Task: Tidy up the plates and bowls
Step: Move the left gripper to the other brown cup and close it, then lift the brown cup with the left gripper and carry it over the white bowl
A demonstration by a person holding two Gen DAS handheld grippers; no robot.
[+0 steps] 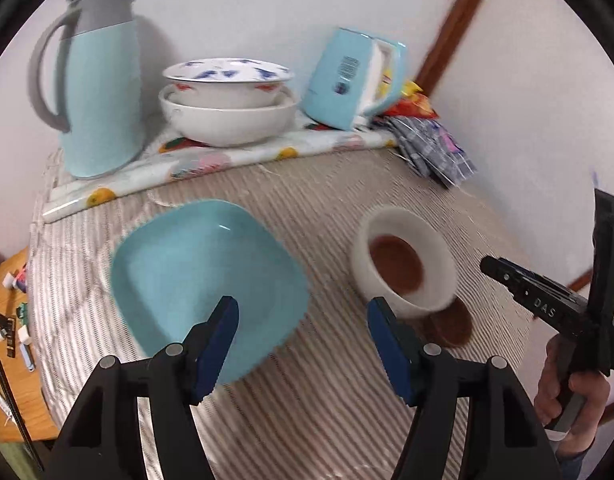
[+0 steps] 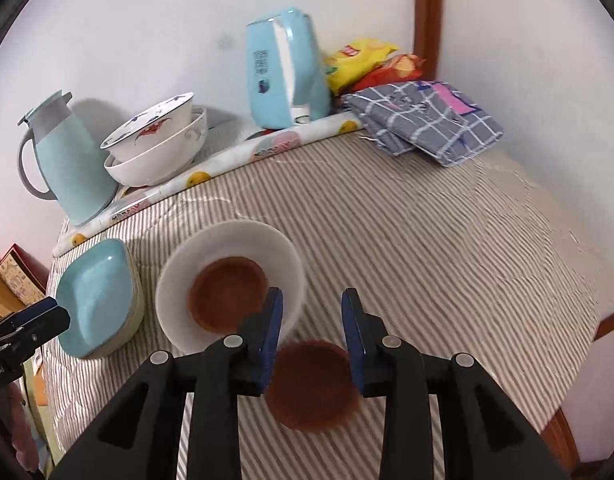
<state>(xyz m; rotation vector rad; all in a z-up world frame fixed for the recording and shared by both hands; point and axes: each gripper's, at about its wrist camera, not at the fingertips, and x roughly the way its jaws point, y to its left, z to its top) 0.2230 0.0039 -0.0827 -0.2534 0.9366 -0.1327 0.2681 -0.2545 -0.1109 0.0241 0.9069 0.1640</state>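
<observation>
A light blue square plate lies on the striped cloth, with my open left gripper just above its near right edge. It also shows in the right wrist view, on top of a paler plate. A white bowl holds a small brown dish. A second brown dish lies on the cloth beside it. My right gripper is open and empty, hovering between the white bowl and this dish. Stacked white patterned bowls stand at the back.
A light blue thermos jug and a light blue kettle stand at the back wall on a fruit-print mat. Snack packets and a folded checked cloth lie in the corner. The striped bed surface stretches to the right.
</observation>
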